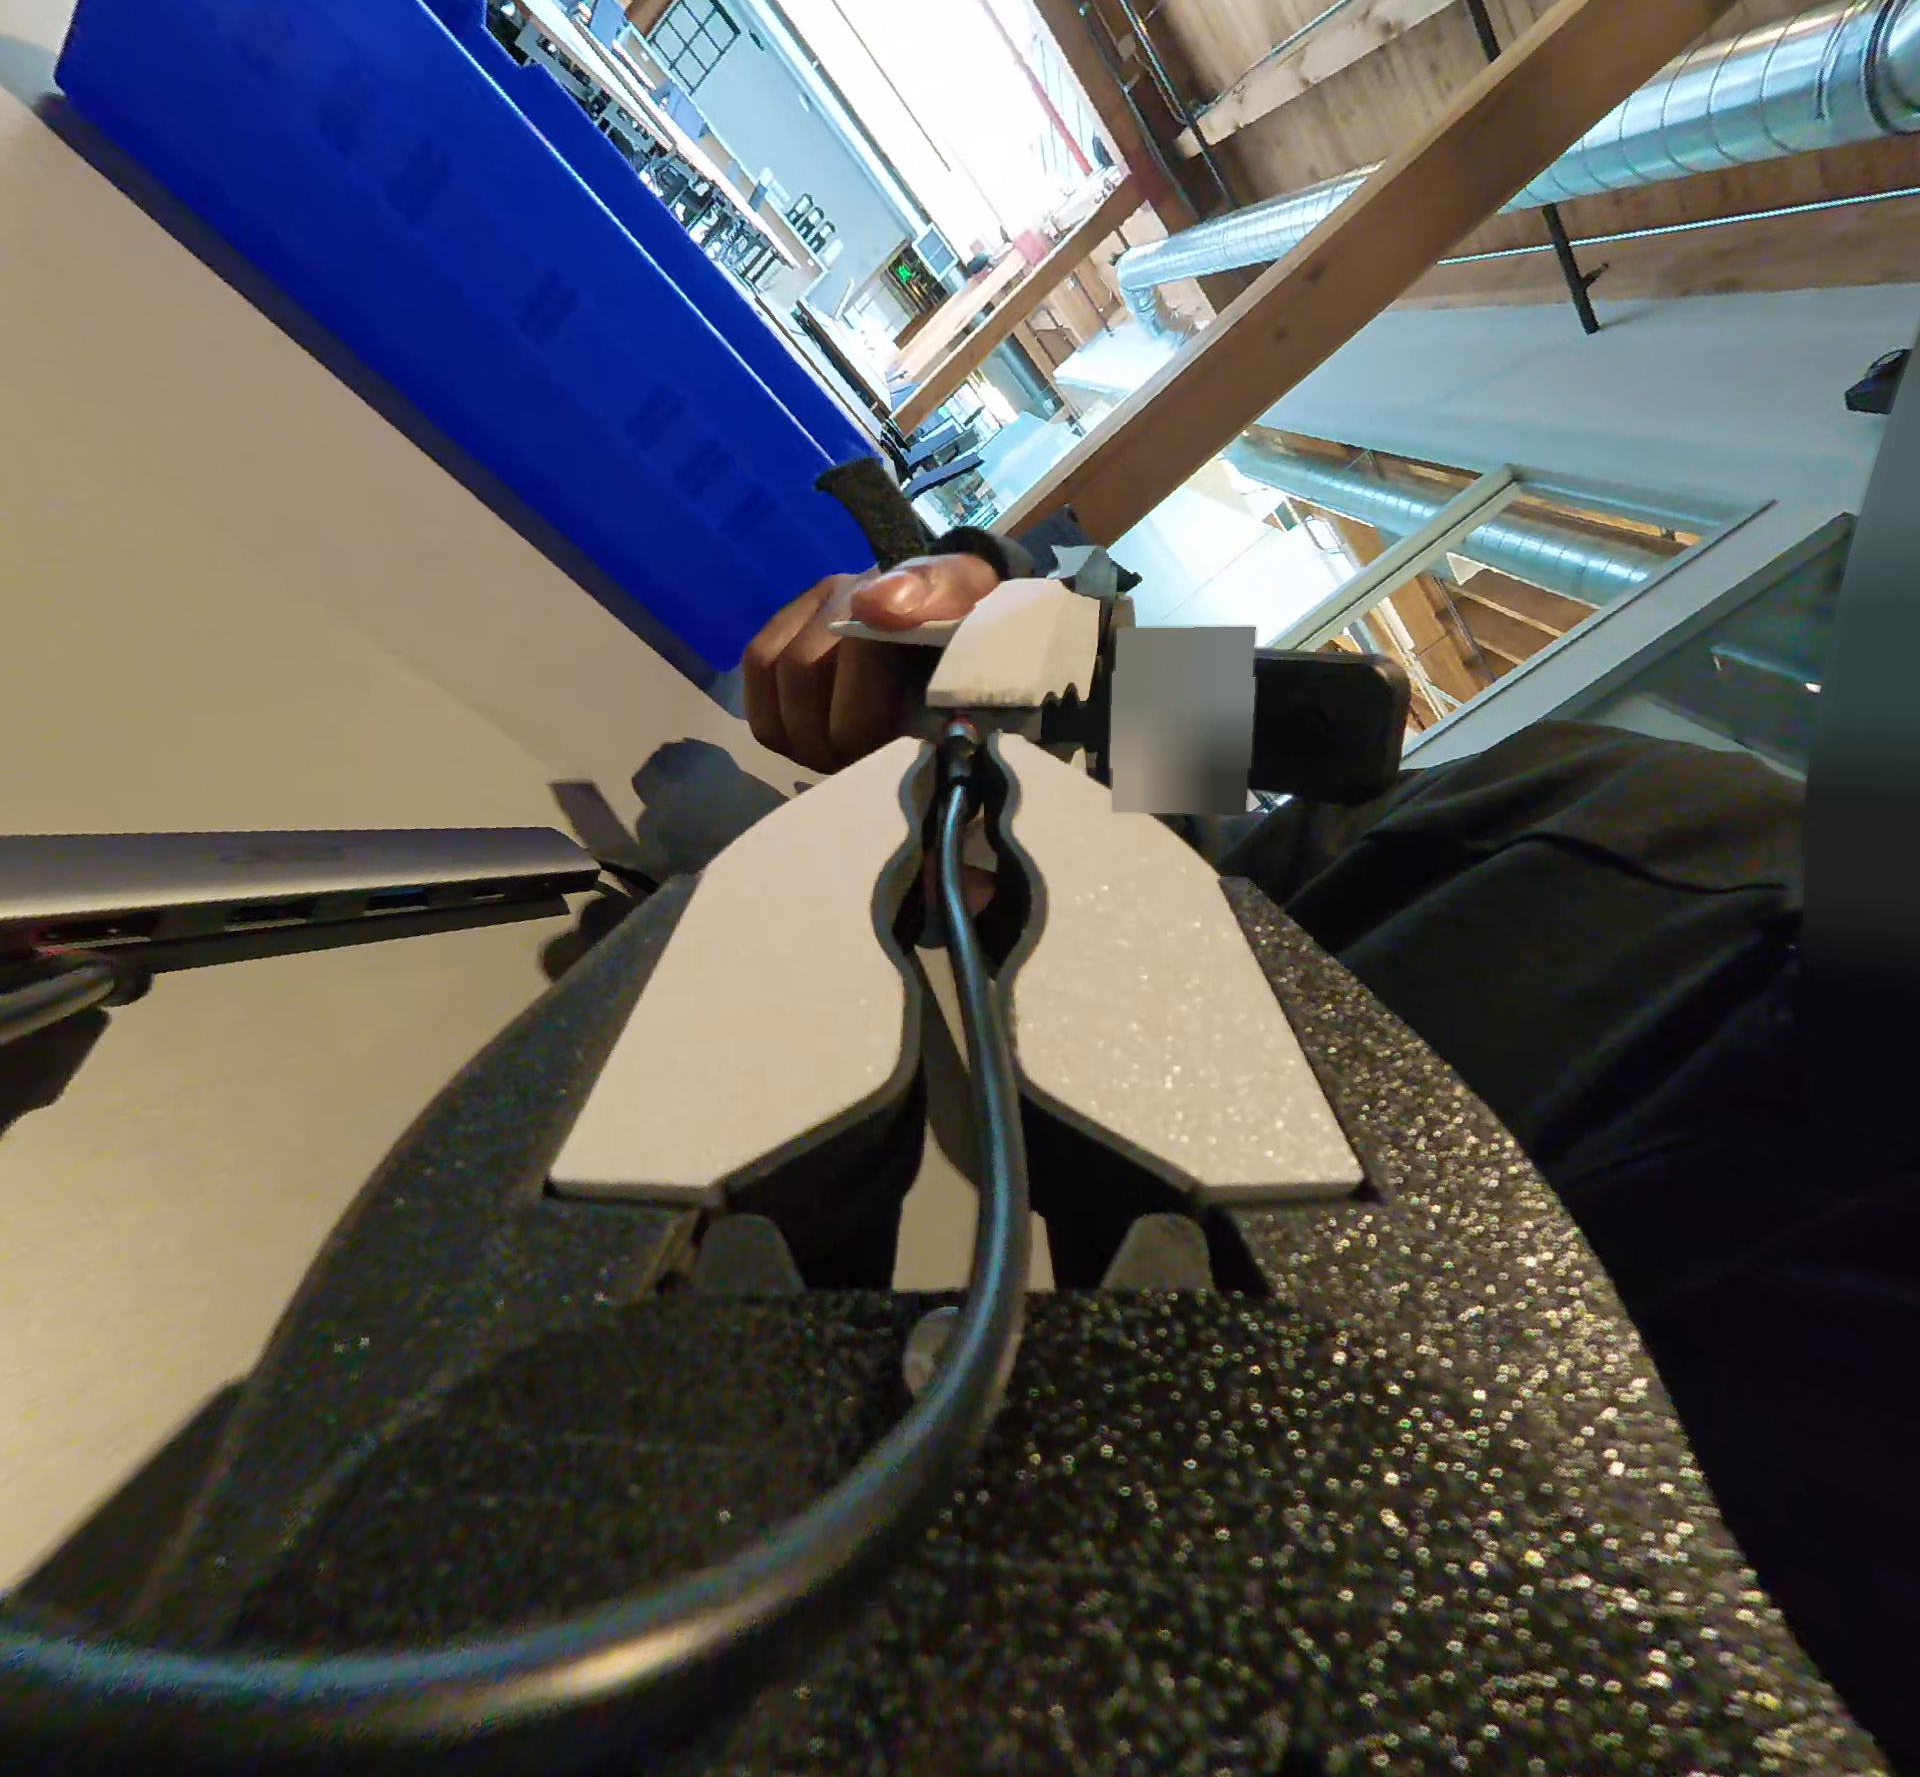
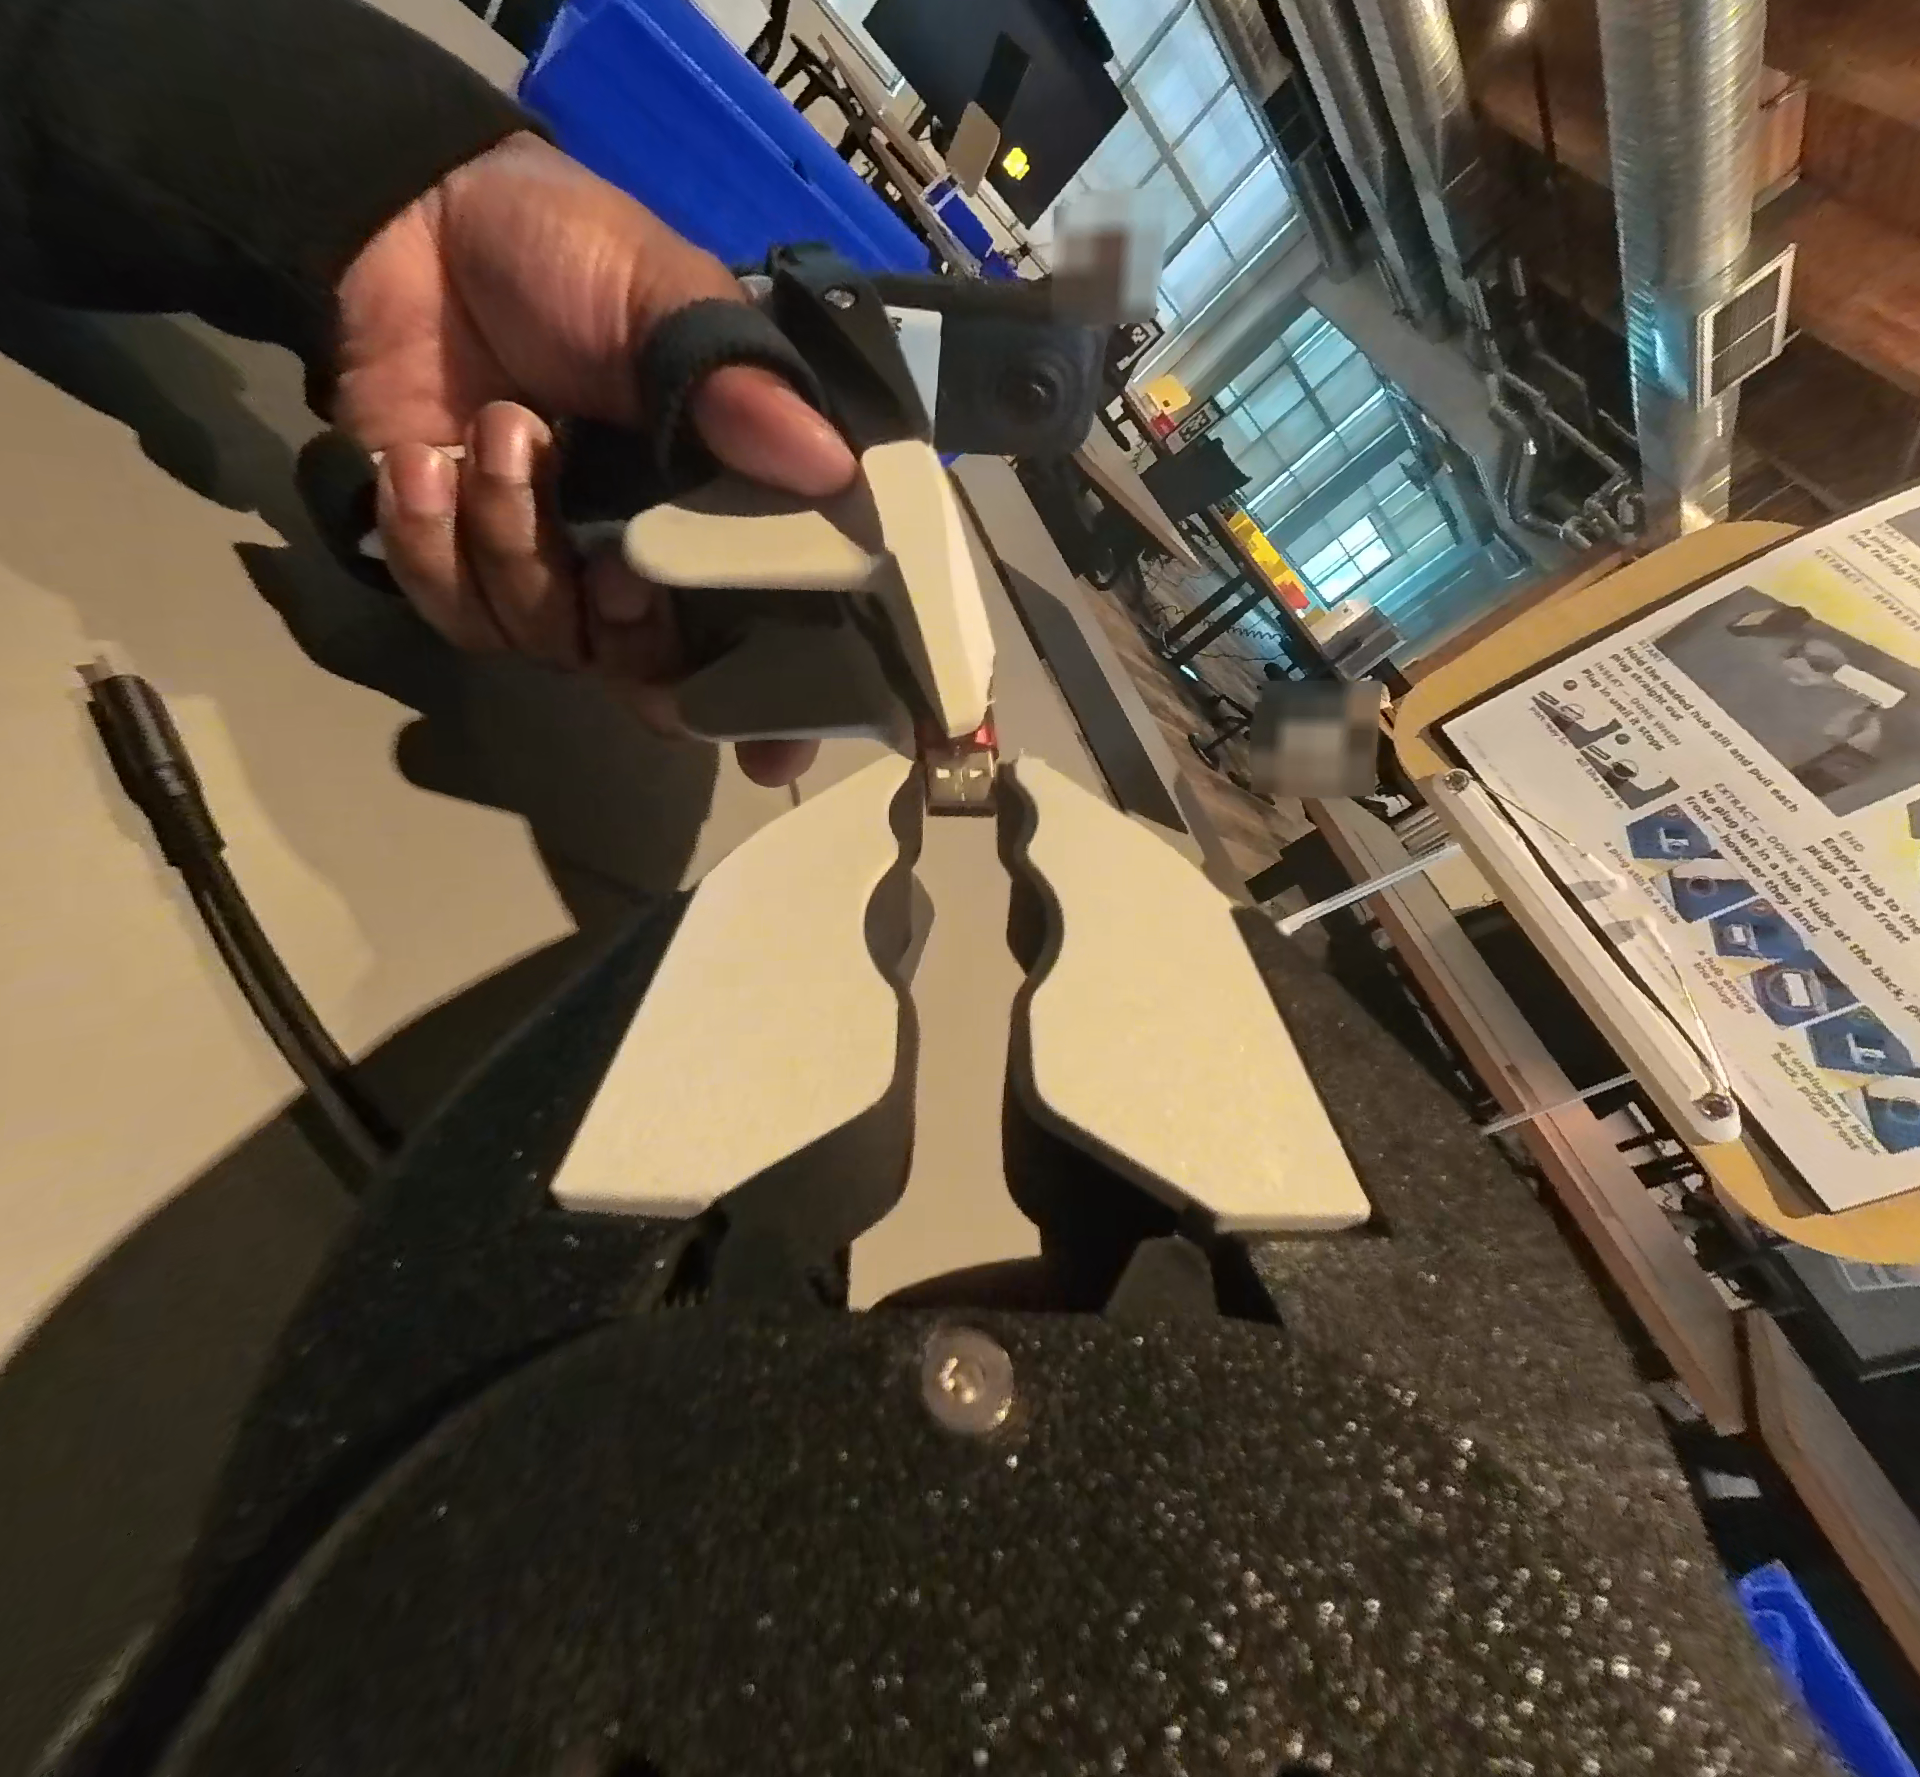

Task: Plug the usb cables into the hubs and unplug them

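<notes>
A black USB cable (image 1: 982,1052) runs up between my left gripper's fingers to a red-bodied USB plug (image 2: 961,785) at their tips. My left gripper (image 1: 958,753) is shut on that plug; in the right wrist view it (image 2: 961,725) pinches the red body, with the metal end pointing out. My right gripper (image 2: 962,782) faces it tip to tip, its jaws closed narrowly around the metal end. Both are held above the white table (image 1: 208,584). A grey hub (image 1: 270,880) lies to the left, its ports facing me.
A blue bin (image 1: 416,169) stands behind the hub. Another cable (image 1: 52,995) leaves the hub's left end. A loose black cable (image 2: 166,792) lies on the table at left. An instruction board (image 2: 1714,844) stands at right. A person's hands and black sleeves are close by. My left and right fingertips are right by each other.
</notes>
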`<state>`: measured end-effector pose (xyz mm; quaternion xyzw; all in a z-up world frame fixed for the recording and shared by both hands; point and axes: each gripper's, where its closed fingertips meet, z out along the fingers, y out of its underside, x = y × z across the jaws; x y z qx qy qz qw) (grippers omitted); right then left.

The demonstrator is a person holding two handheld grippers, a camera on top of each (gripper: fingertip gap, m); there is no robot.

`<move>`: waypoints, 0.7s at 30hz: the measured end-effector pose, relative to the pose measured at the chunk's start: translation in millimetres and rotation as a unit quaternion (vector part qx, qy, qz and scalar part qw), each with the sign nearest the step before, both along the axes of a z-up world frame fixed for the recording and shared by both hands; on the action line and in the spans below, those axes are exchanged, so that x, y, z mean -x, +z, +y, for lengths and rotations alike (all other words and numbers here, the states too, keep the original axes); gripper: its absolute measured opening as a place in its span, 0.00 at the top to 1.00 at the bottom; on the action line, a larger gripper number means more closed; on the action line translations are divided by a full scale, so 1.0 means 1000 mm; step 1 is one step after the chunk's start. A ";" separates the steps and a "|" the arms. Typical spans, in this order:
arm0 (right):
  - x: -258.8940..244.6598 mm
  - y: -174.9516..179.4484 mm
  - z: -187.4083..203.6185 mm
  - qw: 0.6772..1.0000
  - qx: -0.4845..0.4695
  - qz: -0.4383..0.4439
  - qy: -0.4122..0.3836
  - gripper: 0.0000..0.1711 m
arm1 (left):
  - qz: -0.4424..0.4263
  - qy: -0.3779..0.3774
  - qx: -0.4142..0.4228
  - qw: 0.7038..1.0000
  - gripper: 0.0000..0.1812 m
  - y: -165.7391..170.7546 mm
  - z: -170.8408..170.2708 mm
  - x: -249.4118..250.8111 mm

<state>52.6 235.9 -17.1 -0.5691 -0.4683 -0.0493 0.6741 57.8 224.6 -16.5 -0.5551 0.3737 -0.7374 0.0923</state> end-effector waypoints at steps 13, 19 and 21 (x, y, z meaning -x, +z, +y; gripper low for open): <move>-0.012 0.010 0.005 0.992 0.080 0.097 -0.003 0.93 | 0.024 0.040 -0.118 0.992 0.89 -0.007 0.014 0.003; -0.018 0.009 0.010 0.964 0.173 0.204 0.020 0.93 | 0.016 0.032 -0.268 0.963 0.96 -0.008 0.015 0.016; -0.016 0.007 0.010 0.944 0.218 0.245 0.037 0.93 | -0.017 0.034 -0.336 0.941 0.96 0.000 0.011 0.021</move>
